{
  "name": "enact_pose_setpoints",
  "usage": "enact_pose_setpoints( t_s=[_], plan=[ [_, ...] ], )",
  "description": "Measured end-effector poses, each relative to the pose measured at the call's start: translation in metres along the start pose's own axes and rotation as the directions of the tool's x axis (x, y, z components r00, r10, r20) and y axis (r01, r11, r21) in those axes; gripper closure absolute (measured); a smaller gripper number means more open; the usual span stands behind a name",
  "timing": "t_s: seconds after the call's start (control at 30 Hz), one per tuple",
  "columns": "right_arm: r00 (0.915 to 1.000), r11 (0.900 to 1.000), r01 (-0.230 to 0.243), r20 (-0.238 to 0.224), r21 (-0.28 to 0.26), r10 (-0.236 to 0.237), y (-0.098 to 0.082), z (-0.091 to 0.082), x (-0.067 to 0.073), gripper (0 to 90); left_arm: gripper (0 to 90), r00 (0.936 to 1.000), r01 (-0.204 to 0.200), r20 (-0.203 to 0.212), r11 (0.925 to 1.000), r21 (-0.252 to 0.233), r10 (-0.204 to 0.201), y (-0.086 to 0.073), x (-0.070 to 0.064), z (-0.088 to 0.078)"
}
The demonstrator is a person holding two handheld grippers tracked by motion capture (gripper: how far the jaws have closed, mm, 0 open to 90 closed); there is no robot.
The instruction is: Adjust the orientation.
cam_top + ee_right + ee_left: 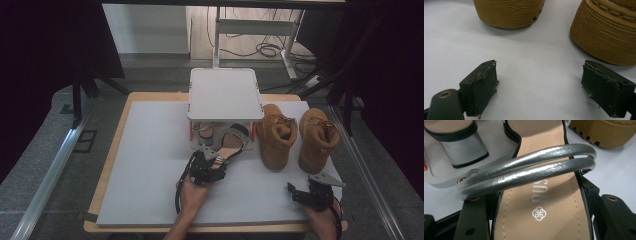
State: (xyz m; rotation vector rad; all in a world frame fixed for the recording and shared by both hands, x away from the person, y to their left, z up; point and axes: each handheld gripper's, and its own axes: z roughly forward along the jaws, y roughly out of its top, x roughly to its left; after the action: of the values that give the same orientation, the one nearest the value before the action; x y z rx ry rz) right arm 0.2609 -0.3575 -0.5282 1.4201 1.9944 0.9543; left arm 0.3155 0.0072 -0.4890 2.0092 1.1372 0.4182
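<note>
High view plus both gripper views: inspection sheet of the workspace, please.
Surface: white mat on a wooden table, bare at left.
Job's things: sandal with silver straps, toe end between the left gripper's jaws, heel end at the rack; second sandal under the rack's top shelf.
Clutter: two tan boots upright, right of the rack.
Grippers: left gripper shut on the sandal; right gripper open, nothing between its jaws, near the boots.
Cables: black cable beside the left hand; cables on the floor behind.
Surroundings: dark curtains, a metal stand behind.
</note>
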Motion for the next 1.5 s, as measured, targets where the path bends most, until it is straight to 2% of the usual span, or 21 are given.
enact_pose_setpoints(
  t_s=[0.13, 0.23, 0.37, 0.73, 0.9, 1.07, 1.3, 1.5],
  plan=[
    [1.0, 1.0, 0.0, 0.0, 0.0, 0.0, 0.0, 0.0, 0.0, 12.8, 38.1, 0.9999, 0.011, -0.009, 0.9999, -0.007, -0.011, 0.005, -0.001, 0.005],
    [1.0, 1.0, 0.0, 0.0, 0.0, 0.0, 0.0, 0.0, 0.0, 12.8, 38.1, 0.9994, 0.014, -0.031, 0.9998, -0.011, -0.014, 0.009, -0.002, 0.009],
    [1.0, 1.0, -0.001, 0.0, 0.0, 0.001, 0.0, 0.0, 0.0, 12.8, 38.1, 0.9986, 0.035, -0.039, 0.9992, -0.018, -0.036, 0.014, -0.002, 0.015],
    [1.0, 1.0, 0.0, -0.001, 0.0, 0.0, 0.0, 0.0, 0.0, 12.8, 38.1, 0.9926, 0.076, -0.093, 0.9967, -0.031, -0.078, 0.026, -0.008, 0.031],
    [1.0, 1.0, -0.001, -0.001, 0.0, 0.001, 0.0, 0.0, 0.0, 12.8, 38.0, 0.9871, 0.096, -0.125, 0.9947, -0.036, -0.1, 0.032, -0.009, 0.039],
    [1.0, 1.0, -0.001, -0.001, 0.0, 0.001, 0.0, 0.0, 0.0, 12.8, 38.0, 0.9827, 0.117, -0.14, 0.9924, -0.038, -0.121, 0.036, -0.01, 0.047],
    [1.0, 1.0, 0.0, -0.001, 0.0, 0.0, 0.0, 0.0, 0.0, 12.8, 38.0, 0.9765, 0.12, -0.176, 0.9921, -0.038, -0.125, 0.044, -0.015, 0.056],
    [1.0, 1.0, 0.0, -0.002, 0.001, 0.0, 0.0, 0.0, 0.0, 12.8, 37.9, 0.9676, 0.127, -0.213, 0.9906, -0.05, -0.135, 0.05, -0.016, 0.063]
  ],
)
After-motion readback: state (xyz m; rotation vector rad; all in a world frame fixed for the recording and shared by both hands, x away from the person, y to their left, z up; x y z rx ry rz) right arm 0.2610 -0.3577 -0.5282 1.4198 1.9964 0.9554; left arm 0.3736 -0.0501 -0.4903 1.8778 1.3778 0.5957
